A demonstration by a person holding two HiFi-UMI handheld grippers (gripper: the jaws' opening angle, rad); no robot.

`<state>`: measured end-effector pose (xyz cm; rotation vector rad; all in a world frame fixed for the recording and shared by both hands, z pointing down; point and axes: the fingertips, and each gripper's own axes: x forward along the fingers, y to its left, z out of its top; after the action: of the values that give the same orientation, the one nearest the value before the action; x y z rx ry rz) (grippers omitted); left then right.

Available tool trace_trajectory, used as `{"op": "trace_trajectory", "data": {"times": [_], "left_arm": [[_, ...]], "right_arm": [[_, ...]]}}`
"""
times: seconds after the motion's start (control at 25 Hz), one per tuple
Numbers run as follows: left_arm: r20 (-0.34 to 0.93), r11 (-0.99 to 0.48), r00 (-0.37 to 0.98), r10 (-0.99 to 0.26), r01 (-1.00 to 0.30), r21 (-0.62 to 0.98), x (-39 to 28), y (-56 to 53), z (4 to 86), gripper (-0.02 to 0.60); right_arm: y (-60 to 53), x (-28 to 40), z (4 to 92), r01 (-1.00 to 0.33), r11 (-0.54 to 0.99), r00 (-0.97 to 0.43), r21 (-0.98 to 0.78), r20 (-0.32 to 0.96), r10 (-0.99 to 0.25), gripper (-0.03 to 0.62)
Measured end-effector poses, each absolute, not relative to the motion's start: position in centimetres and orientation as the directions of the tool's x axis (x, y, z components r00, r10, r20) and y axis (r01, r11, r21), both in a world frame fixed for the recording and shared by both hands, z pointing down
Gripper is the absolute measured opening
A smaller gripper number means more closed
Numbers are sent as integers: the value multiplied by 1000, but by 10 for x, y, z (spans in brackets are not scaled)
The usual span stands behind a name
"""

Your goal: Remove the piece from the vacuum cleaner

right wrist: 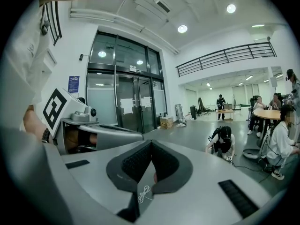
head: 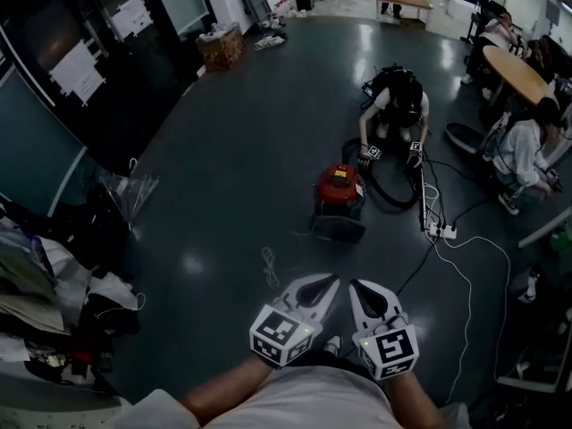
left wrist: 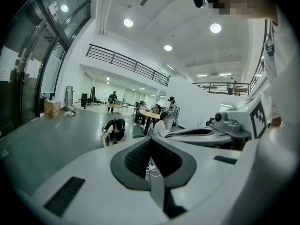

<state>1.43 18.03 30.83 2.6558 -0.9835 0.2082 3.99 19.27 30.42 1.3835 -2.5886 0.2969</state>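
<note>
the vacuum cleaner point(head: 340, 189), at twelve o'clock from the grippers, is red on top with a dark base. the left gripper point(head: 332, 282) and right gripper point(head: 355, 285) are pale grey-white with black pads. their marker cubes point(head: 284, 335) carry black-and-white squares. the floor point(head: 241, 150) is glossy dark grey. the power strip point(head: 442, 231) at two o'clock is white, and the box point(head: 221, 48) at eleven o'clock is brown.

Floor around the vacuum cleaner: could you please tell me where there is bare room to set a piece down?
Bare floor lies left of the red vacuum cleaner, toward the cardboard box. Crowded to its right: crouching person, hose, power strip, cables.
</note>
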Motion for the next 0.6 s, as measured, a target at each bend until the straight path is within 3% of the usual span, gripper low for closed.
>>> {"op": "trace_trajectory", "data": {"times": [0.6], "left_arm": [[261, -735, 766, -587, -640, 226, -1, 71, 343, 6]], "right_arm": [[86, 21, 338, -847, 524, -524, -90, 309, -794, 15]]}}
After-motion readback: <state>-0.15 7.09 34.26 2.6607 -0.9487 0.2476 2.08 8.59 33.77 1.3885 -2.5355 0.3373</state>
